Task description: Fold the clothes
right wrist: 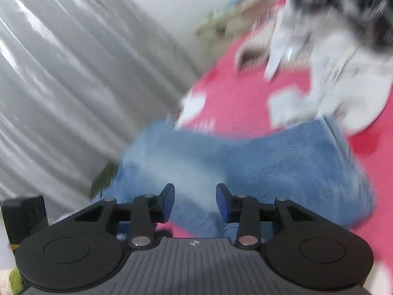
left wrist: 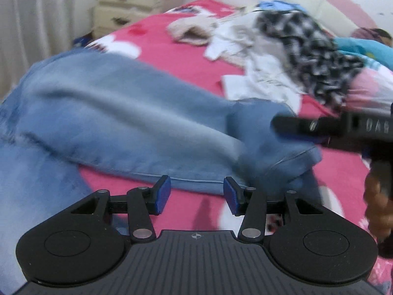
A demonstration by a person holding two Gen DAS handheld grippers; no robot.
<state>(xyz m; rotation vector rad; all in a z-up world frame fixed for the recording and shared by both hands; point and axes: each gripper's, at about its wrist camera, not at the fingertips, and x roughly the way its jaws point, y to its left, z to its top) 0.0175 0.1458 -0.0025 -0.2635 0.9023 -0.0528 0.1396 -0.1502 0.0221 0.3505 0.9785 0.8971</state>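
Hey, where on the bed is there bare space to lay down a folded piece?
Bare pink bedcover lies between the jeans and the beige garment, toward the dresser. A smaller strip shows just before the left gripper. The far right is crowded with the clothes pile.

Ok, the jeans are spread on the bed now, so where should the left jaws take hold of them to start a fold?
Probably the stitched hem edge of the jeans, just ahead of the left gripper. It lies flat on the pink bedspread as a thin, exposed edge, so come in low from the near side and slide one jaw under. Both grippers look open and empty.
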